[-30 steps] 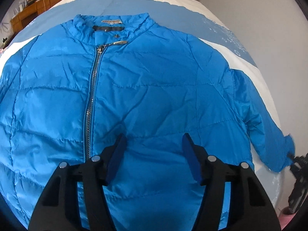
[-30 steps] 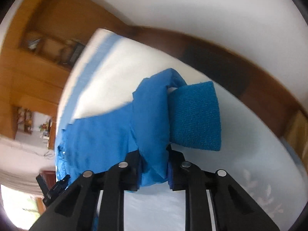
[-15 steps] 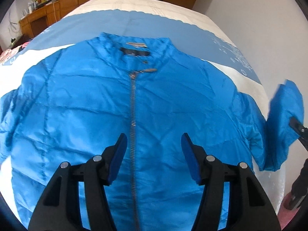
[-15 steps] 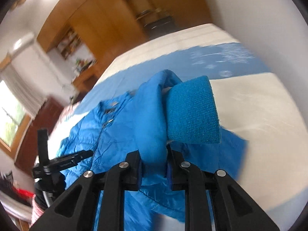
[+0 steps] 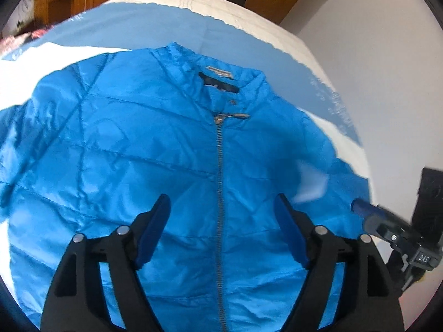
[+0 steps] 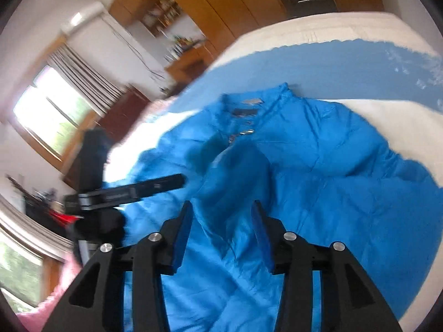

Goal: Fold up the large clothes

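A bright blue zip-up jacket (image 5: pixel 155 149) lies front-up on the bed, collar at the far end. My left gripper (image 5: pixel 221 207) is open and empty above its lower front, over the zip. My right gripper (image 6: pixel 221 213) is open and empty above the jacket (image 6: pixel 346 182). The right sleeve (image 6: pixel 229 174) lies folded across the jacket's front, just beyond the right fingertips. The right gripper also shows at the right edge of the left wrist view (image 5: pixel 387 227). The left gripper shows at the left of the right wrist view (image 6: pixel 133 191).
The bed (image 5: pixel 171 8) has a white and blue cover and a white wall (image 5: pixel 373 41) along its right side. Wooden wardrobes (image 6: pixel 221 5), a desk (image 6: pixel 188 61) and a window (image 6: pixel 52 110) stand beyond the bed. Pink fabric (image 6: pixel 49 304) lies at the near left.
My right gripper carried the sleeve over the jacket's front, then opened and let it go. My left gripper shifted left over the jacket and stayed open.
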